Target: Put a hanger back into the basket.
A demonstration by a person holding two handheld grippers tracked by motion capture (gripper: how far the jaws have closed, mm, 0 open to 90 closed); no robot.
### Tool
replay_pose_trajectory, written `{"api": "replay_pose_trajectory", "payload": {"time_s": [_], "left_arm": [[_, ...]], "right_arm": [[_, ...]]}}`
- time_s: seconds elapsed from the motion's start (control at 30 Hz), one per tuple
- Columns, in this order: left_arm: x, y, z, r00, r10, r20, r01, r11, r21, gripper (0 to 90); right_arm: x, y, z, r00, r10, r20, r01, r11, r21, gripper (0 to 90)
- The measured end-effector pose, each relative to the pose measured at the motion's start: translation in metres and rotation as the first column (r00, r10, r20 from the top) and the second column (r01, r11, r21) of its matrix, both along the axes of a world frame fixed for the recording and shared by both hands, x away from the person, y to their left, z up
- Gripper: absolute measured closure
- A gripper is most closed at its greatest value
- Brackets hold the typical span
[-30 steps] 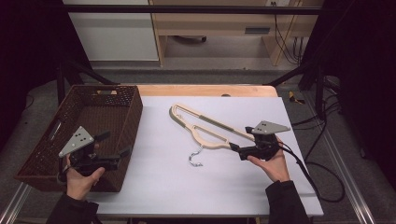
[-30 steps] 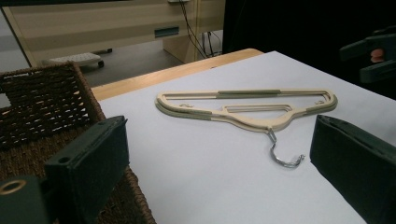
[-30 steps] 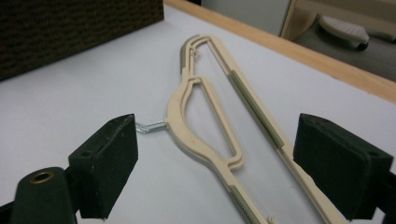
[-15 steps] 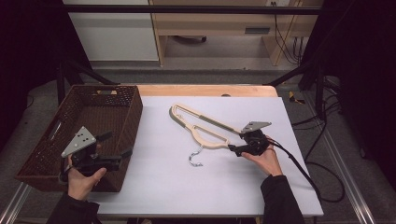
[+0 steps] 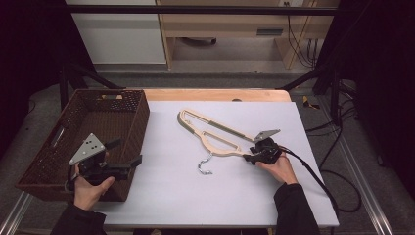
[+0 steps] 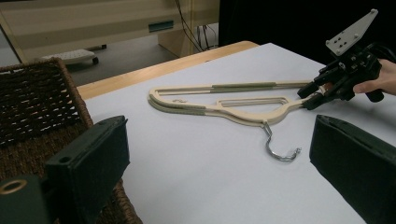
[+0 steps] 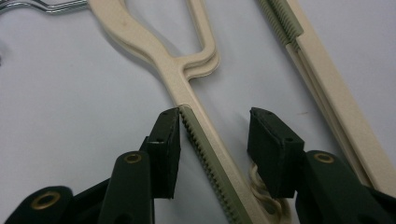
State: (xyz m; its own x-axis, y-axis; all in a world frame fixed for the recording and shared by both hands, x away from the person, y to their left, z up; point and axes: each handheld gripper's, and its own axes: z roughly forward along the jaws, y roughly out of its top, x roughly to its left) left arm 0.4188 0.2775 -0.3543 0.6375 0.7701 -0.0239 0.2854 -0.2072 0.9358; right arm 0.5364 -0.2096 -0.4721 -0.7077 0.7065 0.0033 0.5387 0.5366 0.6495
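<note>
Cream plastic hanger (image 5: 215, 134) w/ grey ribbed strips and a metal hook (image 5: 205, 164) lies flat at frame centre on the white table (image 5: 186, 196). Right gripper (image 5: 255, 156), centre-right, sits low on the hanger's arm; jaws have just been closing, one pad (image 7: 168, 140) touching the arm, the other apart, not clamped yet. Left gripper (image 5: 125, 156), lower left by the basket (image 5: 54, 147), jaws wide open, nothing between. Hanger end under right gripper is hidden.

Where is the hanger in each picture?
High view: hanger lies mid-table, right of the basket.
Left gripper view: hanger lies across the middle.
Right gripper view: hanger arm runs between the right gripper jaws.
Shared landmark: metal hook.
</note>
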Motion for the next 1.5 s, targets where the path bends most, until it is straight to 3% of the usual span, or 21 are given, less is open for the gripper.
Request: {"api": "replay_pose_trajectory", "payload": {"time_s": [0.03, 0.1, 0.23, 0.43, 0.53, 0.67, 0.8, 0.93, 1.0, 1.07, 1.17, 1.23, 1.43, 1.47, 1.5], "left_arm": [[0.0, 0.0, 0.0, 1.0, 0.0, -0.002, 0.0, 1.0, 0.0, 4.6], [0.001, -0.001, -0.001, 1.0, -0.003, -0.001, 0.003, 1.0, 0.004, 4.6], [0.0, -0.001, 0.0, 1.0, -0.002, 0.001, 0.002, 1.0, 0.003, 4.8], [0.0, -0.002, -0.001, 1.0, -0.006, -0.003, 0.006, 0.9999, 0.011, 4.8], [0.0, -0.001, -0.001, 1.0, -0.004, -0.002, 0.004, 1.0, 0.008, 4.8], [0.0, 0.0, 0.0, 1.0, -0.001, -0.003, 0.001, 1.0, 0.002, 5.0], [-0.001, -0.001, 0.0, 1.0, -0.004, 0.0, 0.004, 1.0, 0.006, 5.1], [-0.001, -0.003, -0.001, 1.0, -0.009, -0.004, 0.009, 0.9999, 0.014, 5.1], [-0.001, -0.004, 0.0, 0.9999, -0.011, -0.002, 0.011, 0.9998, 0.016, 5.1], [-0.002, -0.004, 0.0, 0.9999, -0.012, -0.003, 0.012, 0.9998, 0.015, 5.1], [-0.001, -0.004, -0.001, 0.9999, -0.013, -0.004, 0.013, 0.9998, 0.015, 5.2], [-0.002, -0.006, -0.001, 0.9999, -0.015, -0.008, 0.015, 0.9998, 0.014, 5.3], [-0.002, -0.01, -0.002, 0.9997, -0.022, -0.01, 0.022, 0.9995, 0.022, 5.3], [-0.002, -0.012, -0.002, 0.9996, -0.025, -0.012, 0.025, 0.9994, 0.025, 5.3], [-0.002, -0.012, -0.002, 0.9996, -0.025, -0.012, 0.025, 0.9994, 0.025, 5.4]], "right_arm": [[0.0, 0.0, 0.0, 1.0, 0.007, 0.004, -0.007, 1.0, -0.002, 55.3], [-0.001, 0.0, 0.001, 0.9988, 0.049, 0.008, -0.049, 0.999, -0.001, 65.5], [-0.003, 0.0, 0.003, 0.9982, 0.057, 0.018, -0.057, 0.998, -0.005, 68.0], [-0.008, 0.001, 0.01, 0.9961, 0.076, -0.045, -0.075, 0.997, 0.02, 72.8], [-0.008, 0.0, 0.013, 0.9923, 0.116, -0.044, -0.115, 0.993, 0.034, 75.2], [-0.012, 0.004, 0.02, 0.9913, 0.107, -0.077, -0.102, 0.992, 0.07, 77.1], [-0.02, 0.01, 0.021, 0.9908, 0.102, -0.089, -0.097, 0.993, 0.06, 78.9], [-0.027, 0.017, 0.013, 0.9906, 0.074, -0.115, -0.072, 0.997, 0.02, 78.9], [-0.029, 0.018, 0.011, 0.9928, 0.059, -0.104, -0.058, 0.998, 0.022, 77.8], [-0.032, 0.018, 0.012, 0.9954, 0.026, -0.092, -0.023, 0.999, 0.039, 68.7], [-0.037, 0.016, 0.009, 0.9964, 0.027, -0.081, -0.026, 1.0, 0.015, 66.6], [-0.039, 0.017, 0.006, 0.995, 0.011, -0.099, -0.011, 1.0, 0.001, 64.3], [-0.042, 0.02, 0.005, 0.9982, 0.0, -0.06, -0.002, 0.999, -0.035, 71.3], [-0.044, 0.022, 0.005, 0.9987, 0.0, -0.051, -0.002, 0.999, -0.039, 77.9], [-0.044, 0.022, 0.005, 0.9987, 0.0, -0.051, -0.002, 0.999, -0.039, 77.9]]}}
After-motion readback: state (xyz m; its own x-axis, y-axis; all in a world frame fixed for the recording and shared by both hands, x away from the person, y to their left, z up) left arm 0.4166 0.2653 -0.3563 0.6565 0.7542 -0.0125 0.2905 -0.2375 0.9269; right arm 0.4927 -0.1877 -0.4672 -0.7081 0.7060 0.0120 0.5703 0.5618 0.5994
